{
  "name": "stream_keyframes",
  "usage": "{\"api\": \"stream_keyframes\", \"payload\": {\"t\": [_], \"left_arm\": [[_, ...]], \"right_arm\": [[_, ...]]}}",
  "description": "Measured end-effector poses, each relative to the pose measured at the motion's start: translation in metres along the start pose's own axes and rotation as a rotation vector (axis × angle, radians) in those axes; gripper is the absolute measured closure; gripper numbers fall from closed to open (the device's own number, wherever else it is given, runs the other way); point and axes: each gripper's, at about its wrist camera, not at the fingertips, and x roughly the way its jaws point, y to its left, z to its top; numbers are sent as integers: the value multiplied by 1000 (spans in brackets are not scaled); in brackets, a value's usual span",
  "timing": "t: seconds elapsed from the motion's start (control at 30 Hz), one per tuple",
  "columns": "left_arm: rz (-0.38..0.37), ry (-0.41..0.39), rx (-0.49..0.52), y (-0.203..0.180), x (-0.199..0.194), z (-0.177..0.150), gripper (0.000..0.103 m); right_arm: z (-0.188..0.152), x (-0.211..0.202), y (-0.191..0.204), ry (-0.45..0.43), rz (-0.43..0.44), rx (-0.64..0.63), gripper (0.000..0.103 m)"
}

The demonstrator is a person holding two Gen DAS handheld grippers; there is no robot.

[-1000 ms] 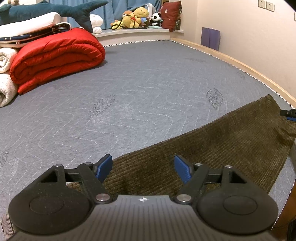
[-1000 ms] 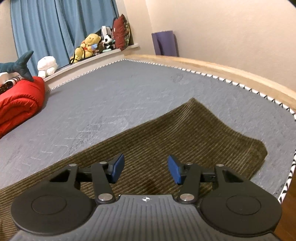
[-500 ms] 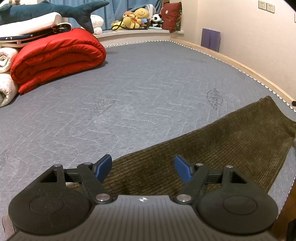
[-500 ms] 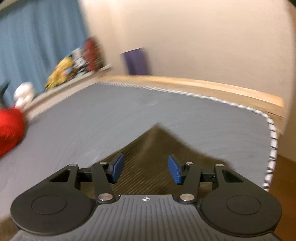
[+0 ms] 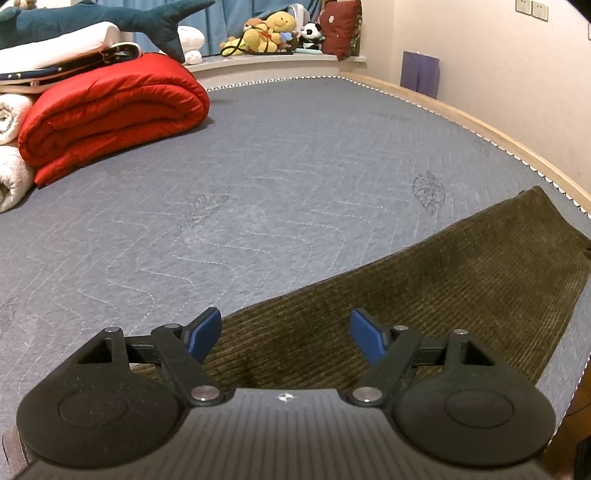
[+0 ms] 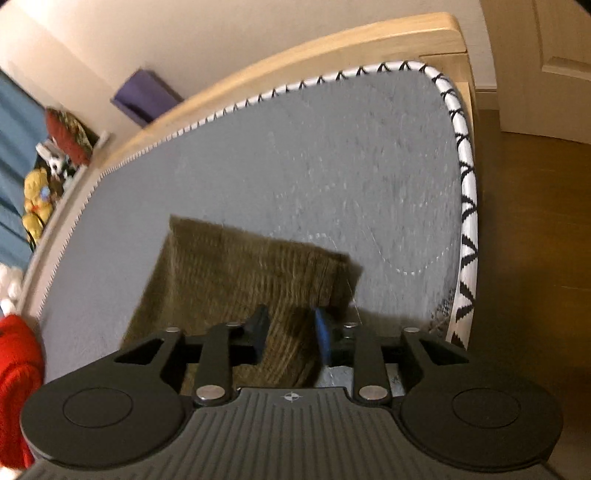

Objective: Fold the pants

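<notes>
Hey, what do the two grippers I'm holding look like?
The left gripper and right gripper look alike: matte black, two round discs, silver rivets, blue ribbed pads, and a ridged grey body with a small compass-like mark. No cables or sleeves show.

Big grey quilted mattress (image 5: 280, 177) with wavy stitching and a couple of leaf prints, sitting in a light wood bed frame (image 6: 332, 48). Far left there's a folded red duvet (image 5: 110, 110), white rolled blankets (image 5: 11, 147) beside it, and a shark plush (image 5: 110, 18) lying on the stack. Far windowsill has stuffed toys (image 5: 266, 33), a little panda (image 5: 312, 35) and a dark red cushion (image 5: 341, 26), blue curtains (image 6: 11, 147) behind. Purple mat (image 5: 419, 74) leans on the right wall.
</notes>
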Motion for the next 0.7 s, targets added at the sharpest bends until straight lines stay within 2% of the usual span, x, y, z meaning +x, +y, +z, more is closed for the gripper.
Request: {"api": "stream_keyframes", "payload": {"t": [0.03,0.13,0.37,0.43,0.5,0.6,0.7], "left_arm": [[1,1,0,0,0,1,21],[0,2,0,-1,1,1,21],[5,1,-3,0,0,0,21],[5,-2,-1,0,-1,0,21],[5,-5,1,1,-3,0,21],[16,-13,-7,6,-6,-1,21],[29,-23,-33,16,-11,-1,21]], "right_arm": [[-1,3,1,11,0,-4,54],[0,5,-1,12,-15,29,55],[12,29,0,11,52,43,53],[14,33,0,-8,48,57,59],[13,35,0,-22,29,65,81],[10,27,10,-74,17,65,86],[-5,-1,55,-198,51,-72,88]]}}
